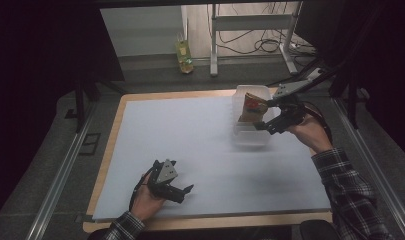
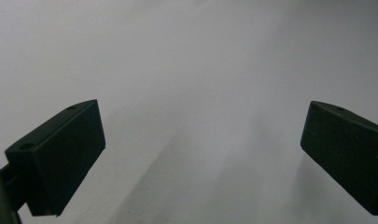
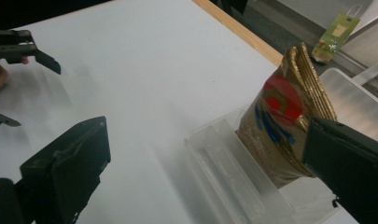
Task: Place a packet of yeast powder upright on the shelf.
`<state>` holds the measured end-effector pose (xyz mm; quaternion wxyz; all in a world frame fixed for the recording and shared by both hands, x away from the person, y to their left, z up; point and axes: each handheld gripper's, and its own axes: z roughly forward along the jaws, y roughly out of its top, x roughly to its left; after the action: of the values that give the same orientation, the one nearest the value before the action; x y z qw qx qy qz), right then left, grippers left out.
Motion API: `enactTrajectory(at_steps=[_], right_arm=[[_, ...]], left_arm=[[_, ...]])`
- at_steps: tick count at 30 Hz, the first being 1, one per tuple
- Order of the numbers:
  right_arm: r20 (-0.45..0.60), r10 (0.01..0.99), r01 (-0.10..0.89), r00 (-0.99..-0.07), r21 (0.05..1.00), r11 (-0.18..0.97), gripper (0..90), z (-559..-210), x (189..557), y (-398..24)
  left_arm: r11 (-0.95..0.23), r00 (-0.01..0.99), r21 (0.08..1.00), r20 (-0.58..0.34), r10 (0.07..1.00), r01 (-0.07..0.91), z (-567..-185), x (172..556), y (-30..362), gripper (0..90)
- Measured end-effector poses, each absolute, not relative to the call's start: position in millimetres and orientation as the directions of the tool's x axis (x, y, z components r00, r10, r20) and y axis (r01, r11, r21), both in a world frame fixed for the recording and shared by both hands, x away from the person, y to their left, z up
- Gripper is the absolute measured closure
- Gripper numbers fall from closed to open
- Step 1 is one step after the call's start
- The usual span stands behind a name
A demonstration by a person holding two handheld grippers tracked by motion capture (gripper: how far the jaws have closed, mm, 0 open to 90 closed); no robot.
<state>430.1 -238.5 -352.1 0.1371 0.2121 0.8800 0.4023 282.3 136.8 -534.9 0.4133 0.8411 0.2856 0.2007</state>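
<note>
The right gripper (image 1: 271, 116), jaws spread wide, sits right of centre in the high view beside a gold foil snack packet (image 1: 252, 107) standing upright in a clear plastic bin (image 1: 250, 136). At lower left, the left gripper (image 1: 182, 186) rests wide open on the pale grey mat (image 1: 190, 135).

Gold pouch (image 3: 280, 126) print blurred (unreadable); lower edge hidden inside clear bin (image 3: 224, 163).

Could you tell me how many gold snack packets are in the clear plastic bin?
1. A single gold snack packet stands upright in the clear plastic bin at the table's far right, beside the right gripper. Others lying flat behind the bin's cloudy walls can't be excluded.
</note>
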Motion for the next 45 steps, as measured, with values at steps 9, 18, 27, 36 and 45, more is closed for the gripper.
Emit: enactTrajectory(at_steps=[9,18,27,36,45], right_arm=[[-0.064,0.493,0.264,-0.868,0.78,0.567,0.6,-354.4,412.8,-242.3],[-0.066,0.497,0.265,-0.865,0.782,0.565,0.5,-361.4,400.0,-244.8],[-0.061,0.508,0.271,-0.859,0.788,0.552,0.7,-368.8,388.0,-248.3],[-0.045,0.518,0.281,-0.854,0.799,0.531,0.0,-378.6,376.4,-250.6],[-0.041,0.513,0.281,-0.858,0.798,0.534,0.0,-386.3,367.1,-253.4]], left_arm=[[-0.5,0.756,0.807,0.106,0.646,0.314,-535.2,282.1,136.1,0.0],[-0.501,0.753,0.806,0.109,0.649,0.315,-535.4,282.5,136.4,0.0],[-0.509,0.747,0.799,0.117,0.655,0.321,-535.9,282.7,136.0,0.0],[-0.508,0.744,0.798,0.117,0.657,0.323,-535.7,282.7,136.3,0.0],[-0.507,0.742,0.799,0.118,0.66,0.324,-535.7,282.7,136.3,0.0]])
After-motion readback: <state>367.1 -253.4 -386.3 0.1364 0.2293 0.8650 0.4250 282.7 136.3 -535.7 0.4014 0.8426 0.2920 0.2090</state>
